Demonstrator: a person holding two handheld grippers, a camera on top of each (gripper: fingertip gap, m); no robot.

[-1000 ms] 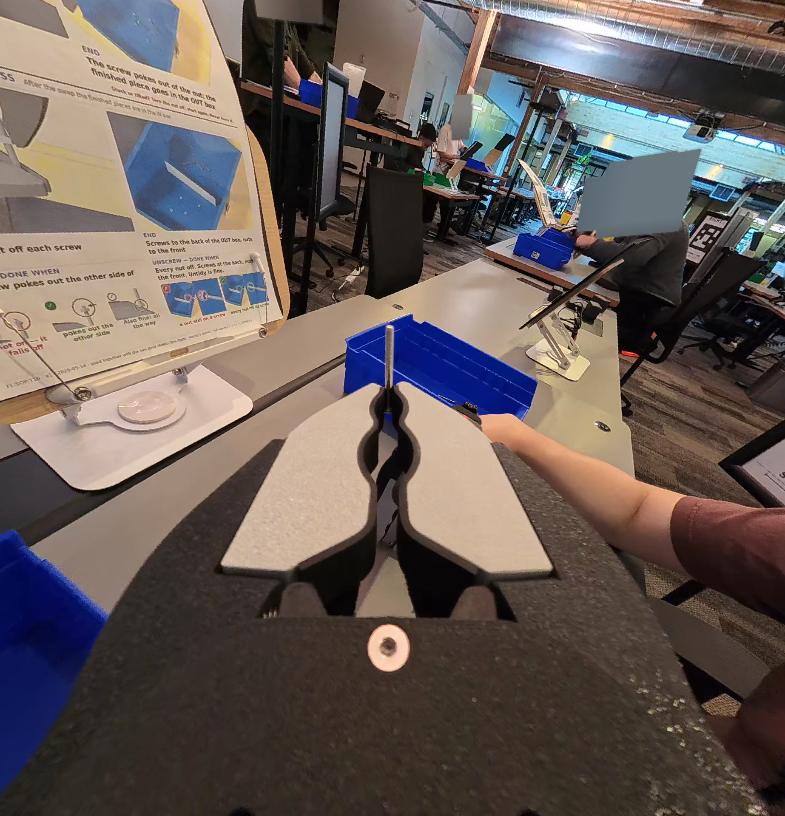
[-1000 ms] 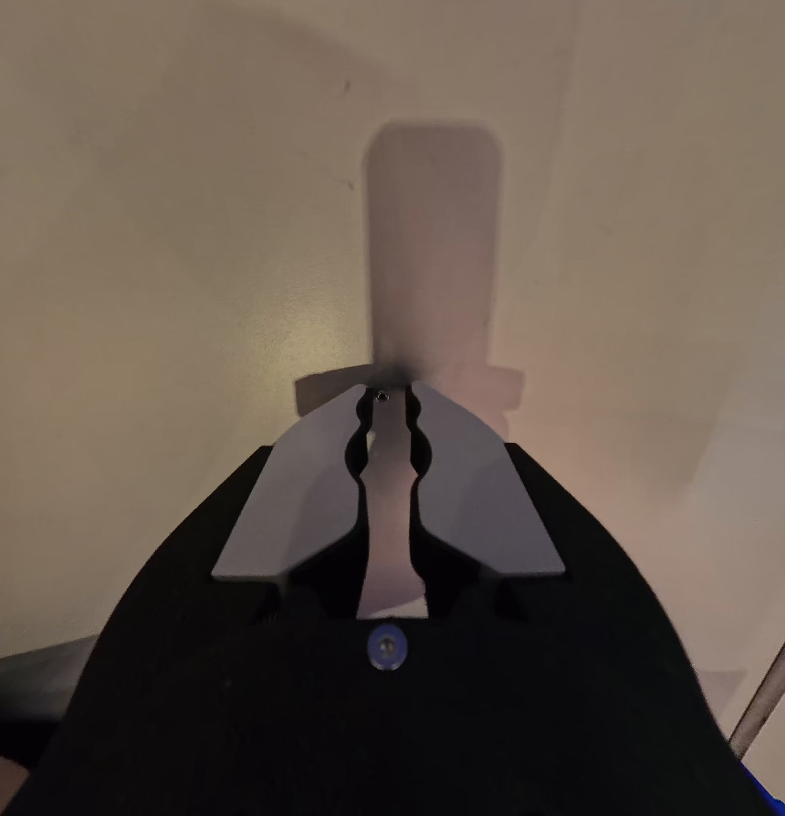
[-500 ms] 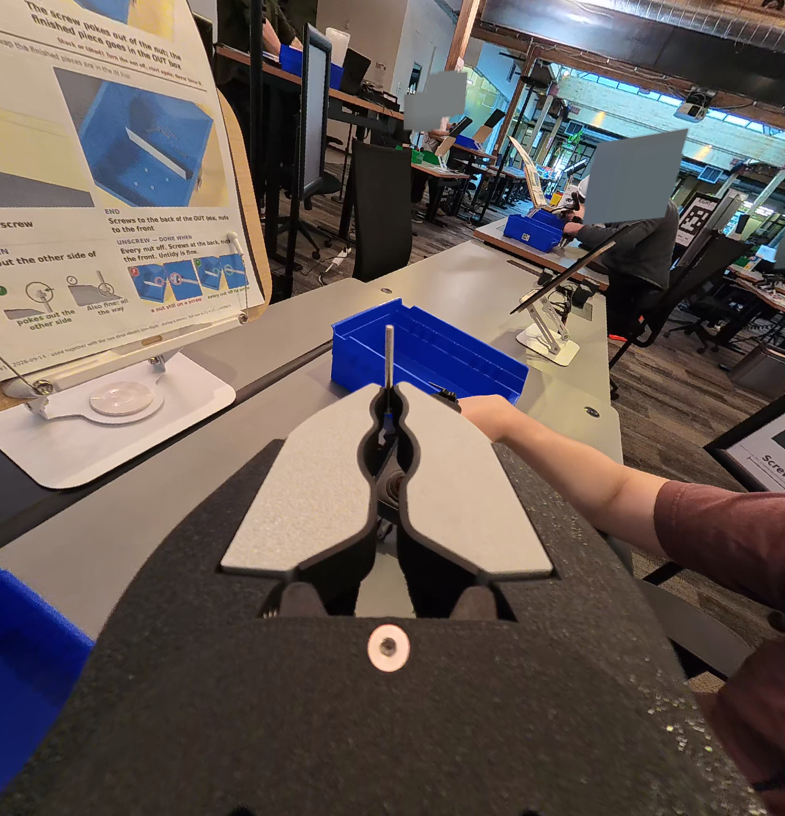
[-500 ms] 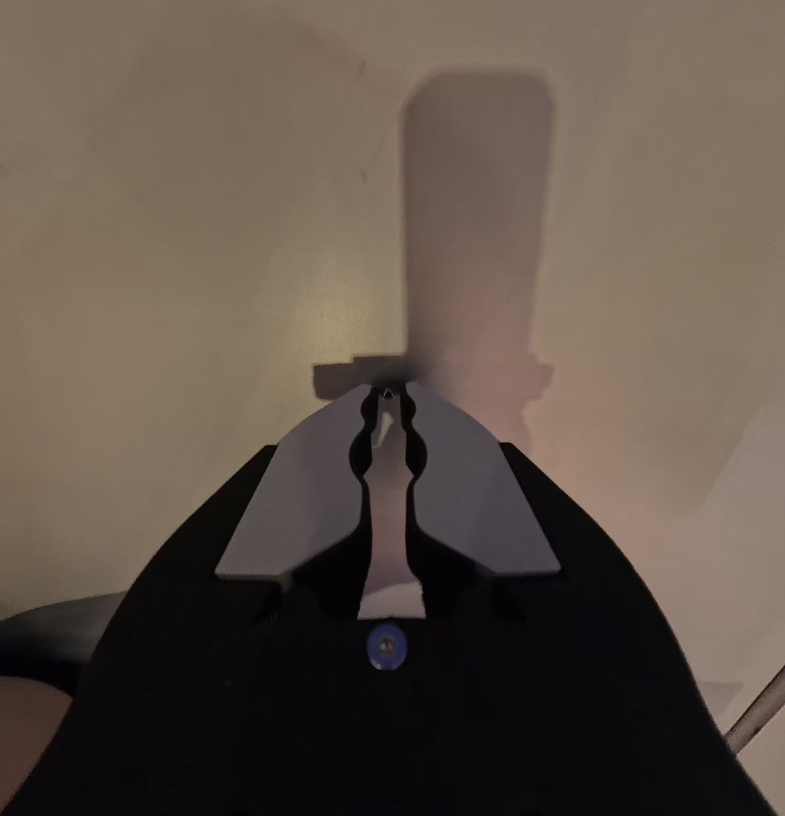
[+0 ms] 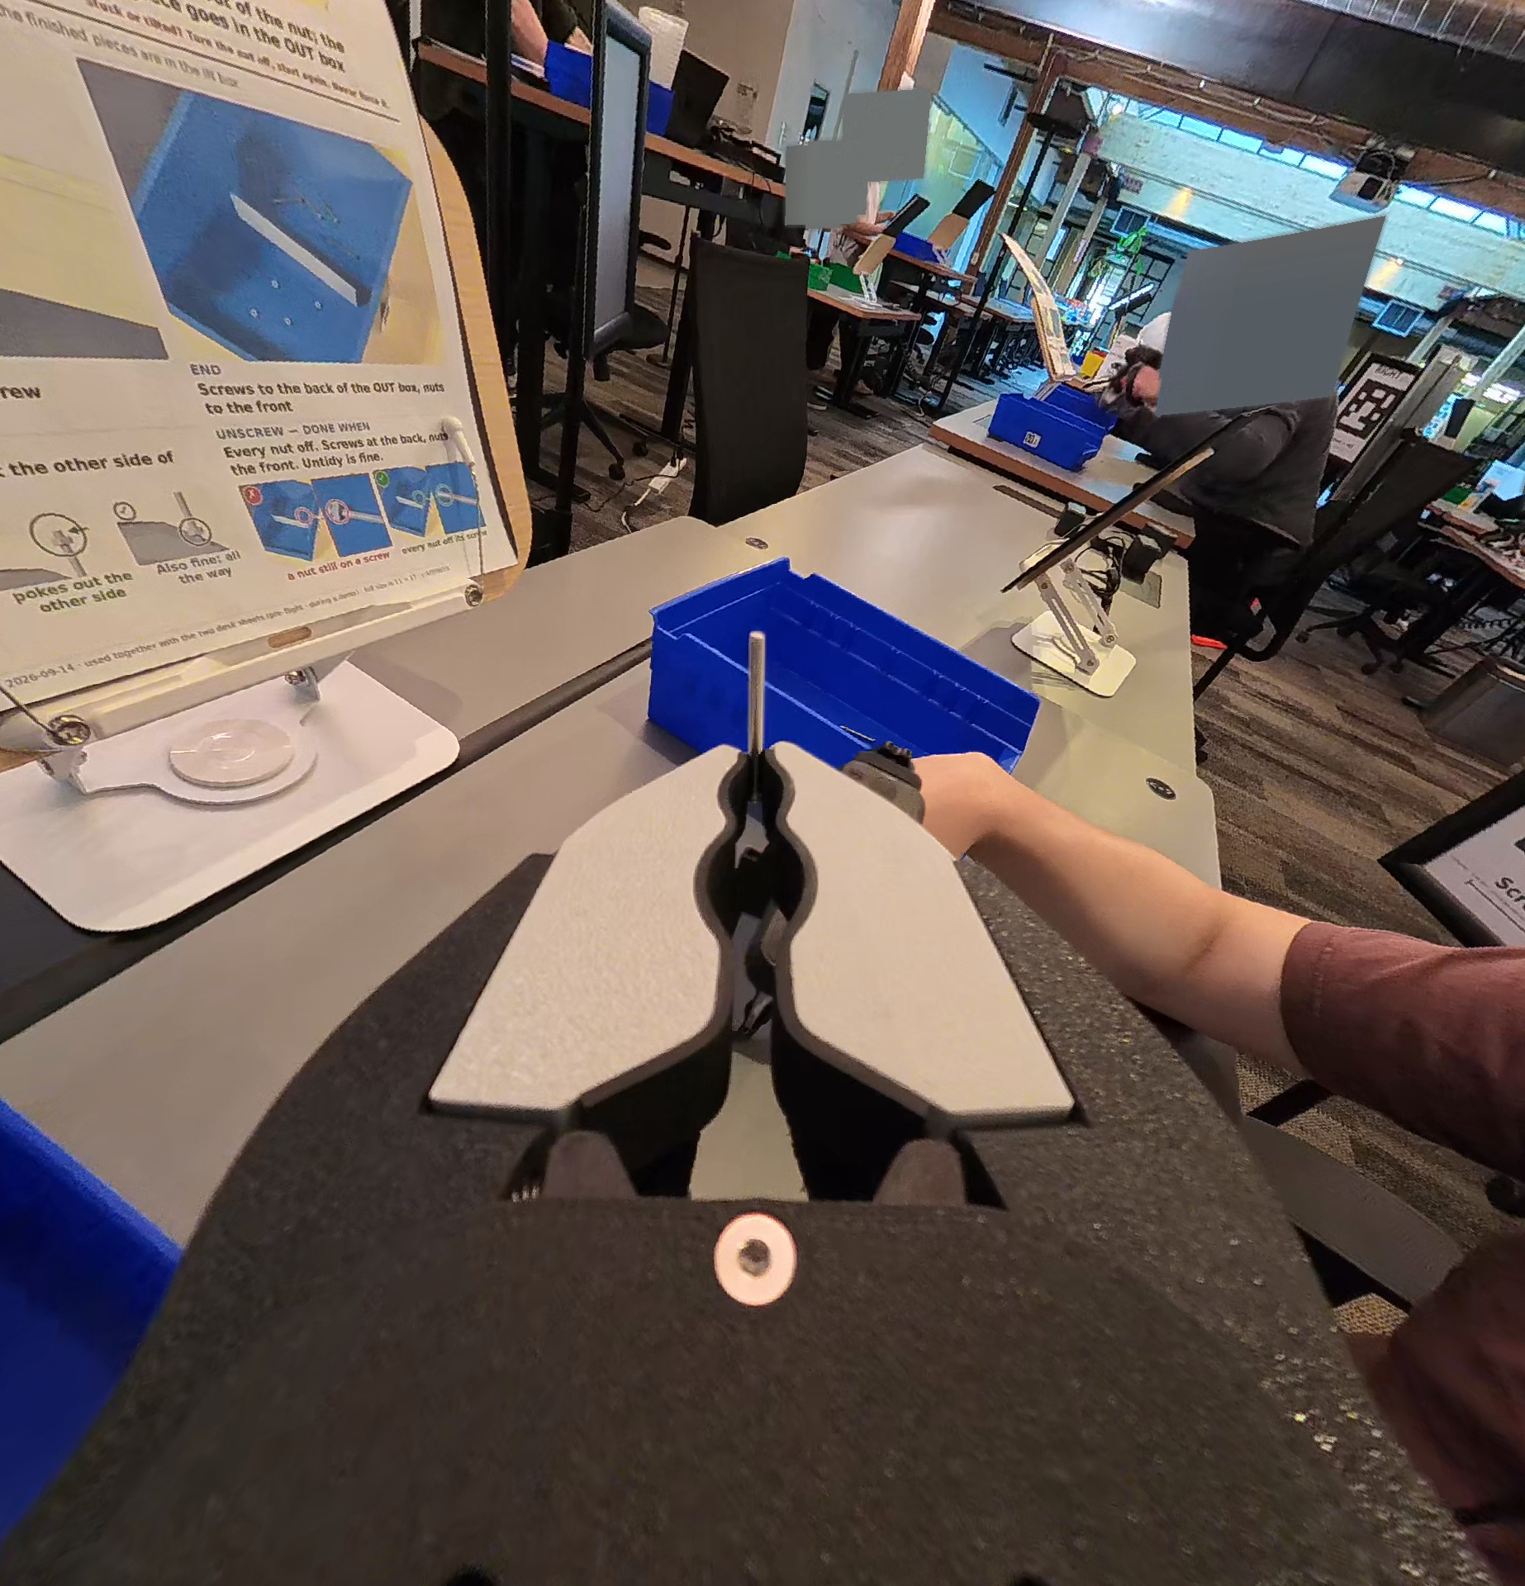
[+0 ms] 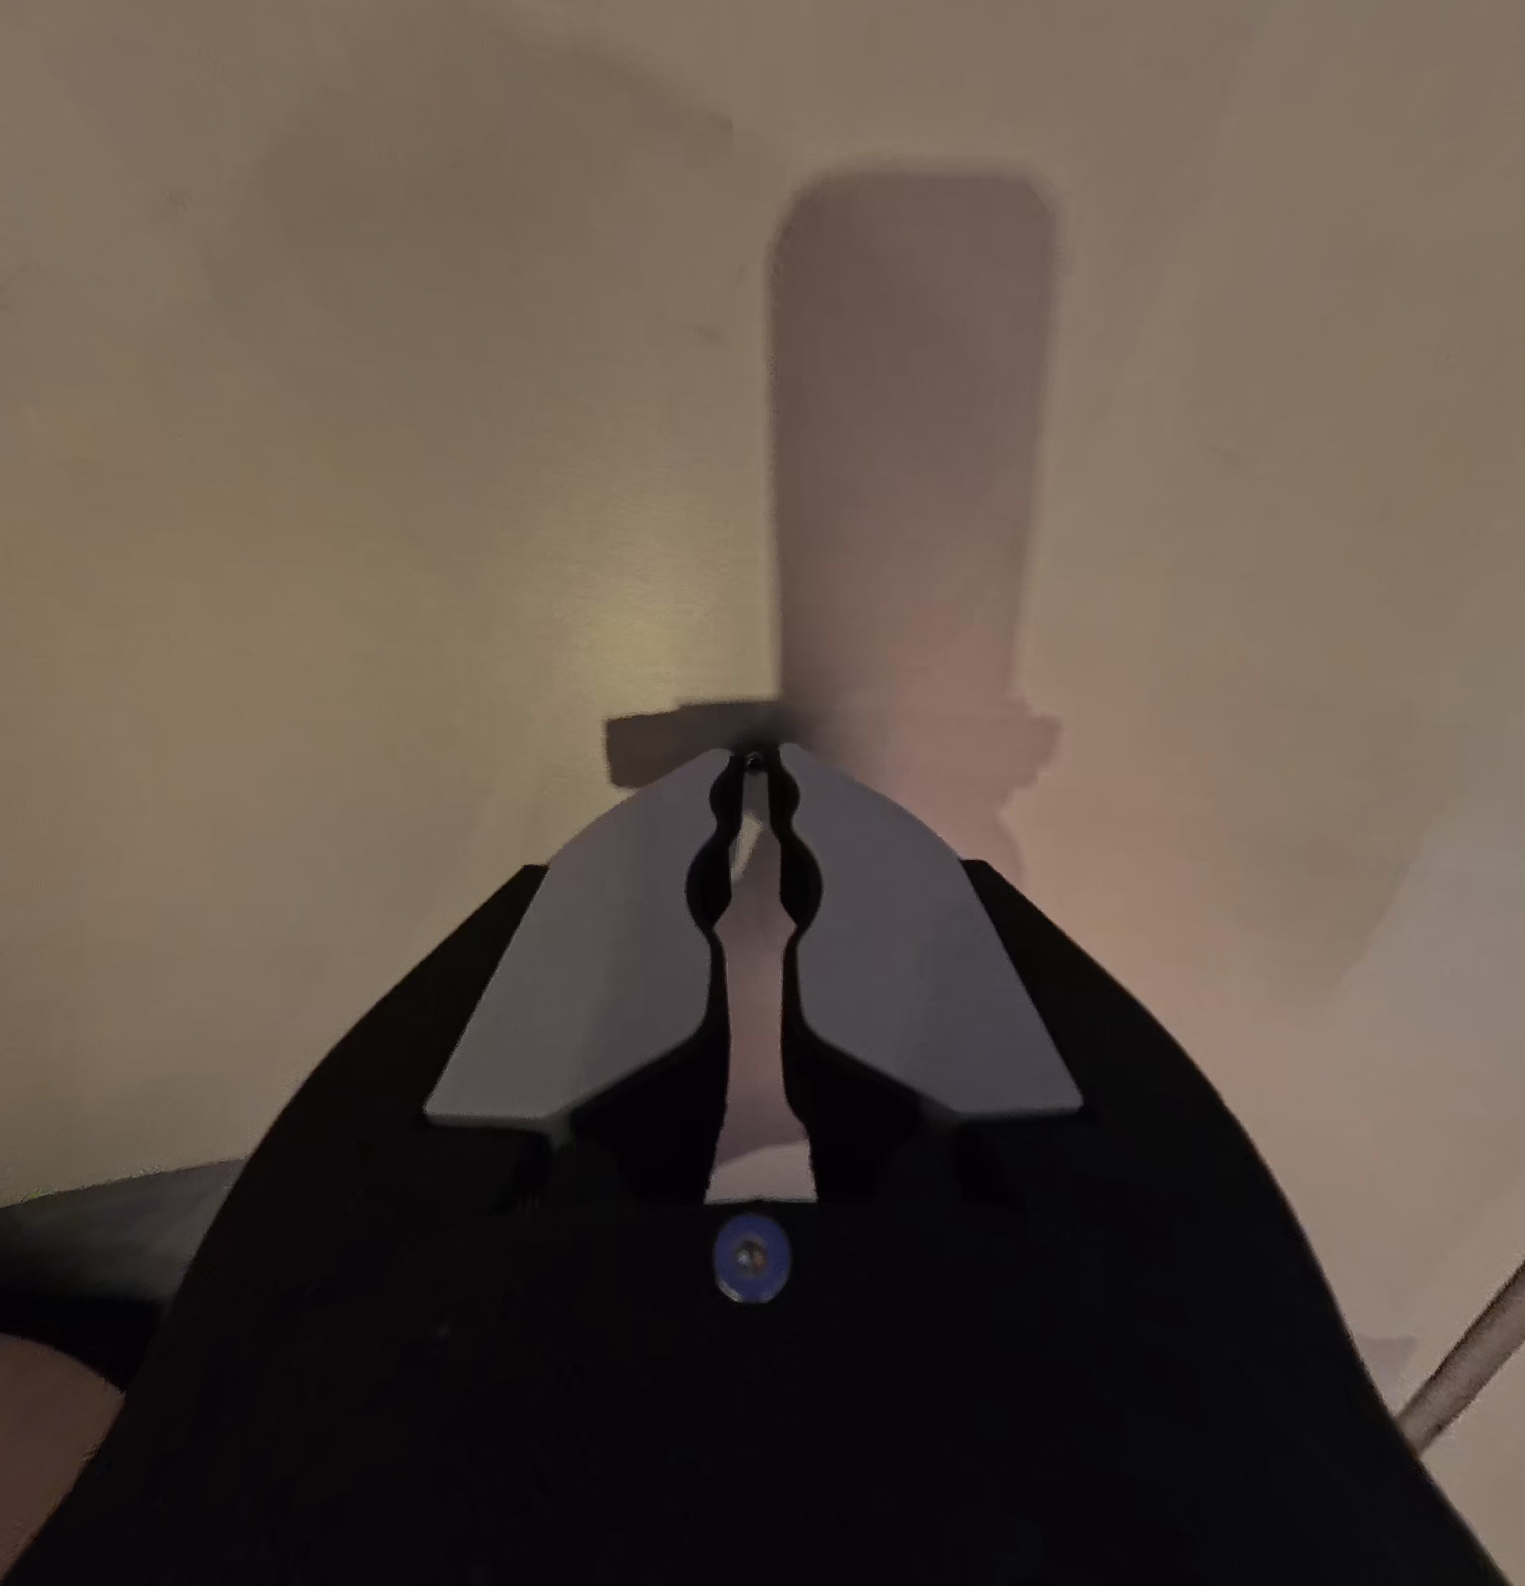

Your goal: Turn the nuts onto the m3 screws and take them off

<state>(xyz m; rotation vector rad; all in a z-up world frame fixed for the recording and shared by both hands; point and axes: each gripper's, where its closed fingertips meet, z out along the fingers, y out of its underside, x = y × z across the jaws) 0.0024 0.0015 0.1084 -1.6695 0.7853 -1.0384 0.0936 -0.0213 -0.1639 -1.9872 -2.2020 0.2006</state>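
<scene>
One screw (image 5: 756, 687) upright, pinched in left hand-held gripper (image 5: 756, 759)

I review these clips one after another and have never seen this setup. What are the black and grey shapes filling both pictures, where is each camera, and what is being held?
There is no robot here: a person holds a two-finger gripper in each hand, and each gripper carries a camera looking forward along its grey fingers.

The left wrist view shows the left gripper shut on a thin screw standing upright from its tips. Beyond lie a grey table, a blue bin and an instruction sheet on a stand. The person's forearm reaches toward the bin.

The right wrist view shows the right gripper pointed down at the table, its tips closed on a tiny dark piece, probably a nut, though it is too small to tell.
</scene>
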